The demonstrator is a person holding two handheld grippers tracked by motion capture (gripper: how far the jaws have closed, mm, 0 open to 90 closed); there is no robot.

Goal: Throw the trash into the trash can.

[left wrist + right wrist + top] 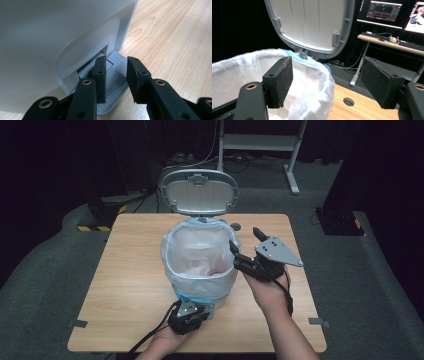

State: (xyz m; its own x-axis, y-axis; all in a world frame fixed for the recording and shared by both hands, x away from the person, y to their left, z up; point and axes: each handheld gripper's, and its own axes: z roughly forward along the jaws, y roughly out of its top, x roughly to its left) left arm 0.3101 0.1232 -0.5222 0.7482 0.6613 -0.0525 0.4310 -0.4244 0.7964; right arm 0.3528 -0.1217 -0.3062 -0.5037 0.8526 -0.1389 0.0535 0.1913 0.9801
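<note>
On the one table [130, 285] stands one pedal bin [200, 265] with one plastic liner [197, 245], one raised lid [198, 191] and one foot pedal [113, 82]. Two grippers flank the bin: left gripper [192, 310], right gripper [247, 242].

A white pedal bin [200, 270] stands mid-table, grey lid [198, 192] raised, clear bag lining its rim.

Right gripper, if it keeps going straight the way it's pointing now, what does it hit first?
Probably the raised lid of the bin. The right gripper, jaws open, points over the near edge of the plastic liner, with the lid's underside straight ahead between the jaws. Depth is hard to judge, so its lower jaw may brush the liner first.
</note>
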